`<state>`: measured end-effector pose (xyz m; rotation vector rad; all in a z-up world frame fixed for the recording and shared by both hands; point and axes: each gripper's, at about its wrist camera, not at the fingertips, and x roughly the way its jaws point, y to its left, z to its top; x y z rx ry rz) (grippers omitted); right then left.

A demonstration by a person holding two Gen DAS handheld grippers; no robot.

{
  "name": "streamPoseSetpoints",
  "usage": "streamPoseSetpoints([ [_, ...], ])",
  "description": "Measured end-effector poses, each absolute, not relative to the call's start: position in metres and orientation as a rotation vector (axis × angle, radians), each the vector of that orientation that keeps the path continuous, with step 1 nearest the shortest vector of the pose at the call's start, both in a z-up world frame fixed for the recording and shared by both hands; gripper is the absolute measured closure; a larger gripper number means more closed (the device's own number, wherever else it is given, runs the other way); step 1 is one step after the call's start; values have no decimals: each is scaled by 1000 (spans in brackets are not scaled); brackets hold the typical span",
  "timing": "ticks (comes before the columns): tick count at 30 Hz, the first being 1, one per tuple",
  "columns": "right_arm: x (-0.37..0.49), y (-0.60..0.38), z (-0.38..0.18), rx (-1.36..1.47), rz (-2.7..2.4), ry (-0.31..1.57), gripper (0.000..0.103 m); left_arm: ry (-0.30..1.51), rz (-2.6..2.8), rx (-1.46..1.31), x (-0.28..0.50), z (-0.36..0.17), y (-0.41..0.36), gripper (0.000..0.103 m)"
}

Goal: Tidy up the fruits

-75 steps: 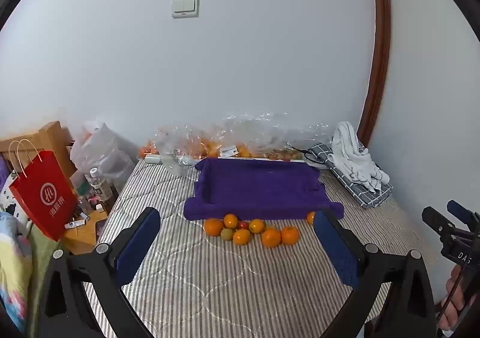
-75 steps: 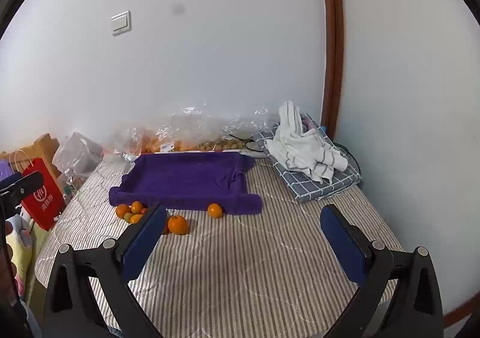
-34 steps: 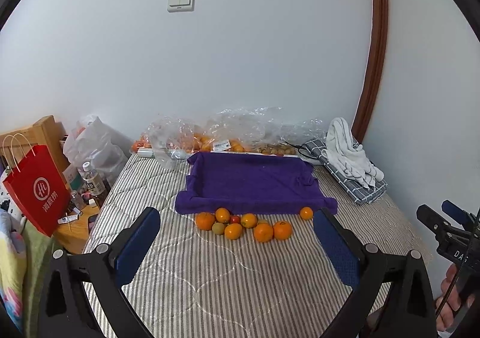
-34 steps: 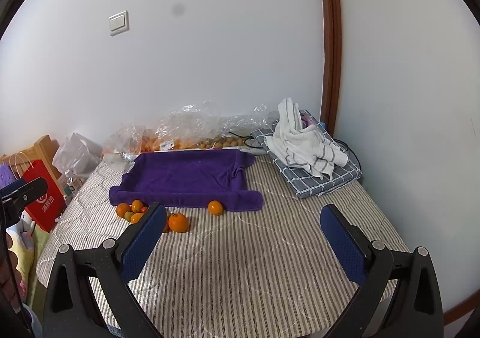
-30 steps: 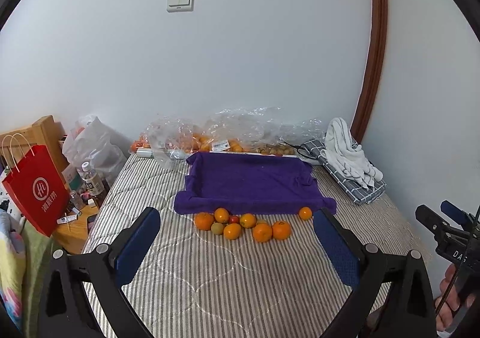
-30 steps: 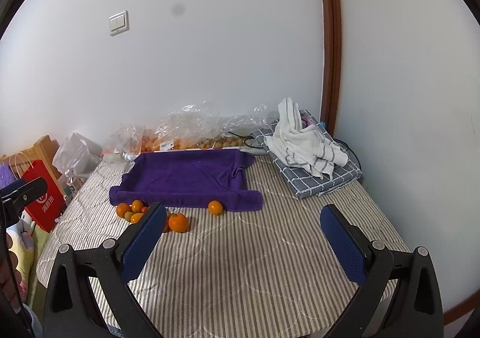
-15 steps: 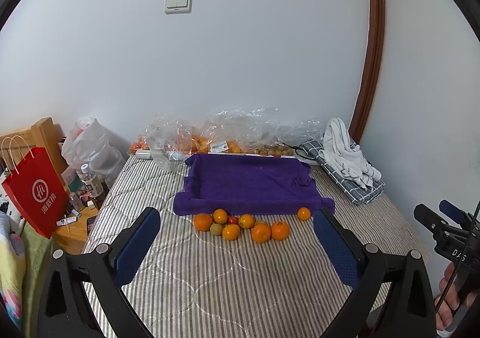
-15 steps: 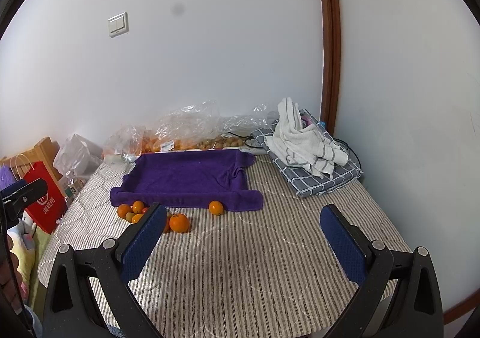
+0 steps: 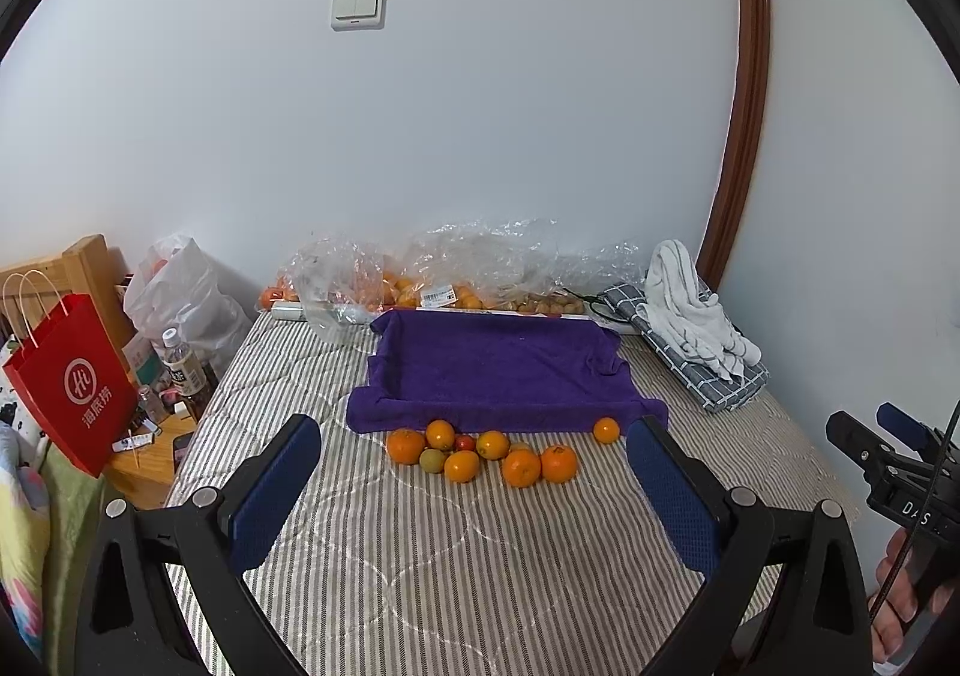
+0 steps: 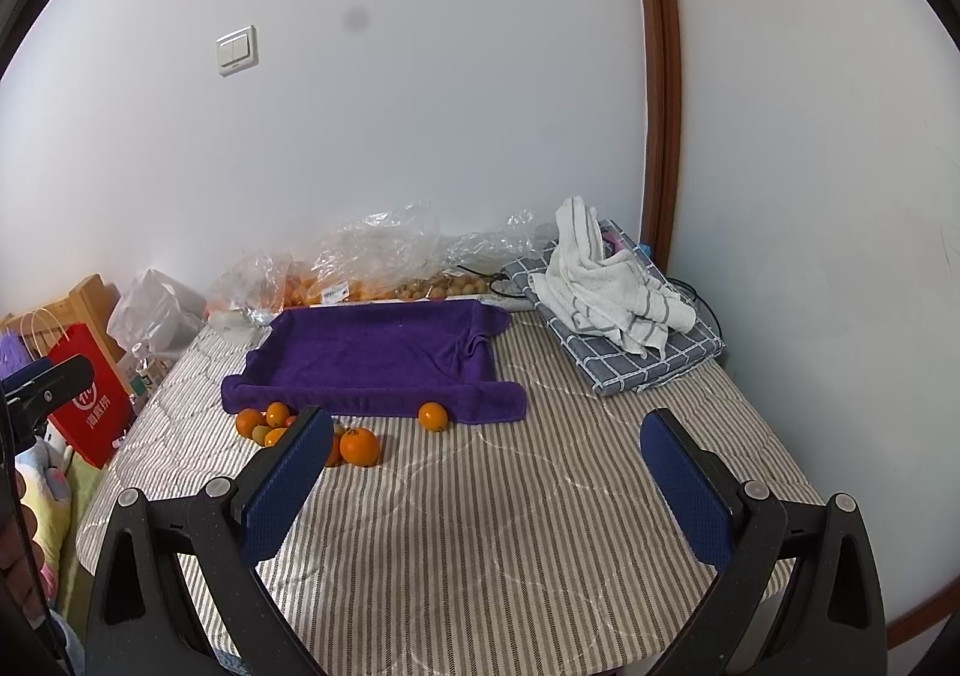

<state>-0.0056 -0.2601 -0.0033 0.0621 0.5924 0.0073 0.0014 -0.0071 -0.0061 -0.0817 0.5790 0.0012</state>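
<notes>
Several oranges (image 9: 521,467) with a green fruit (image 9: 432,460) and a small red one (image 9: 463,442) lie in a loose row on the striped mattress (image 9: 456,568), just in front of a purple towel-lined tray (image 9: 498,364). One orange (image 9: 606,430) sits apart at the tray's right corner; it also shows in the right wrist view (image 10: 432,415). The tray (image 10: 372,352) holds no fruit. My left gripper (image 9: 471,487) is open and empty, short of the fruit. My right gripper (image 10: 486,472) is open and empty, right of the fruit.
Clear plastic bags of fruit (image 9: 432,280) line the wall behind the tray. A folded grey checked cloth with a white towel (image 9: 690,328) lies at the back right. A red paper bag (image 9: 72,376), bottles and a wooden stand sit off the mattress's left edge.
Both grippers have drawn back and up a little, so the tray and fruit look slightly farther and smaller. Nothing on the mattress has moved. Both stay open.
</notes>
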Motion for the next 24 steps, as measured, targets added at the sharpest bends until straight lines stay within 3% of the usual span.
streamPoseSetpoints([
  [24, 12, -251, -15, 37, 0, 634, 2, 565, 30, -61, 18, -9, -1, 0],
])
